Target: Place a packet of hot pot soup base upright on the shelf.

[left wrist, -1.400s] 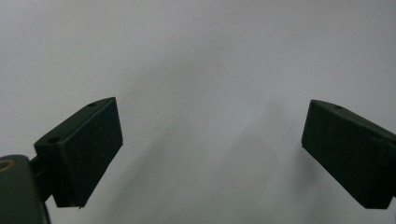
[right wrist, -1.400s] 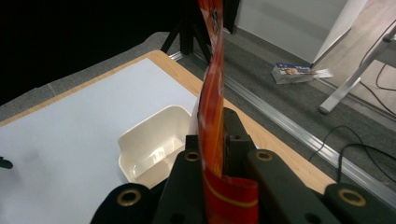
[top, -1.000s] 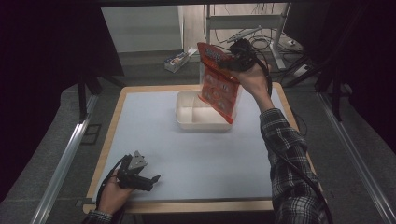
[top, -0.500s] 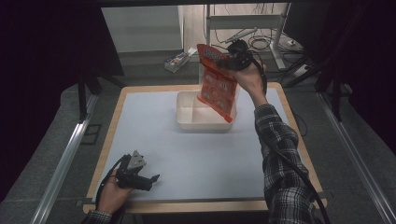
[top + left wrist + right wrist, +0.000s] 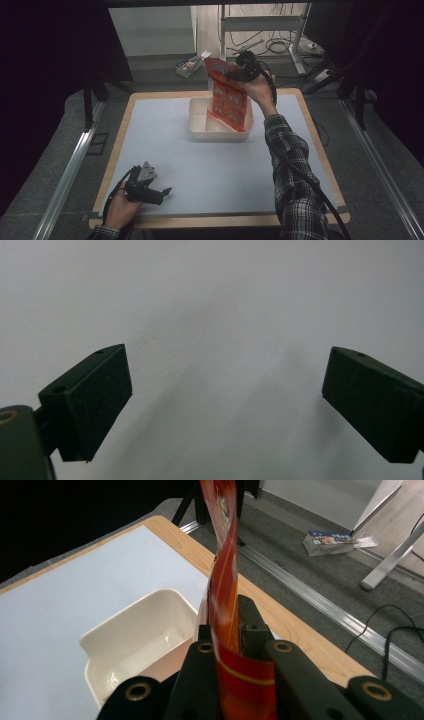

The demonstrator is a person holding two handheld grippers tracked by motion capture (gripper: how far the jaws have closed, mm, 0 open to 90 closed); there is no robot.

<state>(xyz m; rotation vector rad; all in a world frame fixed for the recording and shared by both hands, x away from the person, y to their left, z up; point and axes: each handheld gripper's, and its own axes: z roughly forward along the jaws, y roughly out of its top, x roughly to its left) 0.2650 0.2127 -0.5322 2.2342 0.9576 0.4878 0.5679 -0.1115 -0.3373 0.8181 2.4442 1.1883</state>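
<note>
Pale blue matting covers the wooden table (image 5: 320, 150); at seven o'clock the left gripper (image 5: 159, 192) rests on it, jaws spread wide over bare mat. Centre-top, at twelve, the cream tub (image 5: 200, 122) sits open. Over its right half hangs the red snack bag (image 5: 229, 97), pinched tight by the right gripper (image 5: 239, 74). Beyond, a small box (image 5: 189, 65) lies on the floor

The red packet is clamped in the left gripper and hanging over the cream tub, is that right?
Not quite: the right gripper clamps the red packet over the cream tub, as the high view shows. The left gripper rests open near the table's front edge.
</note>
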